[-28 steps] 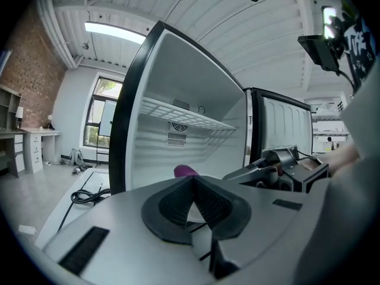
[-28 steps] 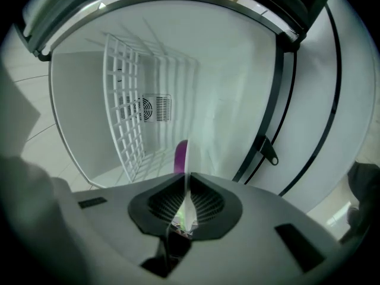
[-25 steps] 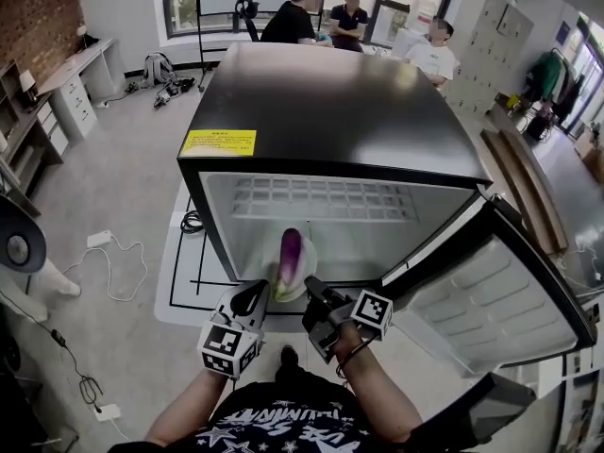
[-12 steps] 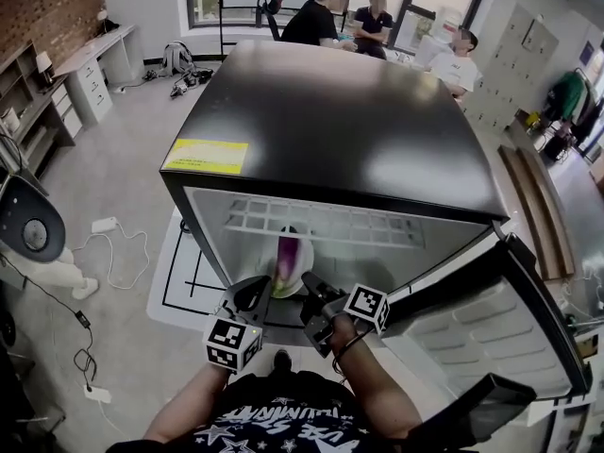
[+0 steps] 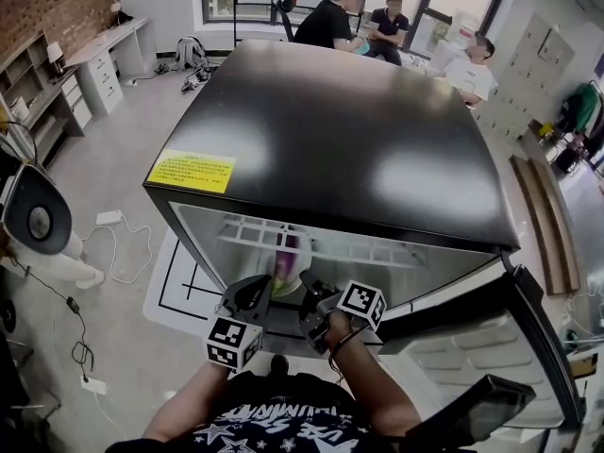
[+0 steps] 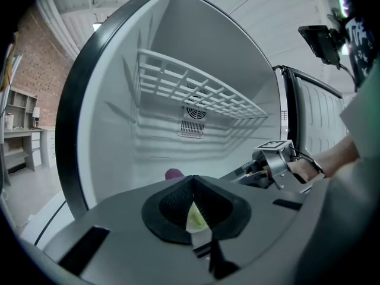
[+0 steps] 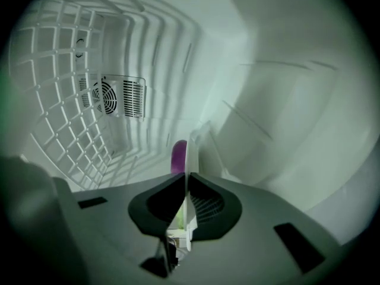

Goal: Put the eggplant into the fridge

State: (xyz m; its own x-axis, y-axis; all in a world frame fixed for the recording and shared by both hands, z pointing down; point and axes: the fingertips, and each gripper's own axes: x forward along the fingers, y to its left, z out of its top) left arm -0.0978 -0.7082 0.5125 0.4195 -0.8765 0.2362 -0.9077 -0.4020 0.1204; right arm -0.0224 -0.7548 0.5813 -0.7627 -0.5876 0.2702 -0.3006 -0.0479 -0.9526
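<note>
Currently the eggplant point(image 5: 290, 250) lies on a white plate point(image 5: 283, 279) at the near edge of the fridge point(image 5: 330, 121) opening, just under the white wire shelf point(image 5: 349, 243). Its purple end points toward the far wall of the compartment.

Both tools carry the plate between them. The left gripper point(image 5: 251, 296) holds the plate's left side. In the left gripper view its jaws are pressed together on a pale sliver of the plate's rim, and the eggplant's purple tip peeks over them. The right gripper point(image 5: 315, 300) holds the right side. In the right gripper view its jaws are clamped on the thin white rim, which is seen edge-on, with the eggplant rising just beyond it. The two grippers sit near each other, at the near lip of the opening.

Inside, the compartment is white, with a round fan grille point(image 7: 105, 97) and a slotted vent on the far wall below the shelf. The fridge door point(image 5: 481, 347) hangs open to the right. The fridge has a glossy black top with a yellow sticker point(image 5: 192, 171) at its near left corner.

On the floor to the left, cables point(image 5: 104, 220) trail over the grey surface. At the far side of the room three people point(image 5: 387, 17) sit together by the windows.
</note>
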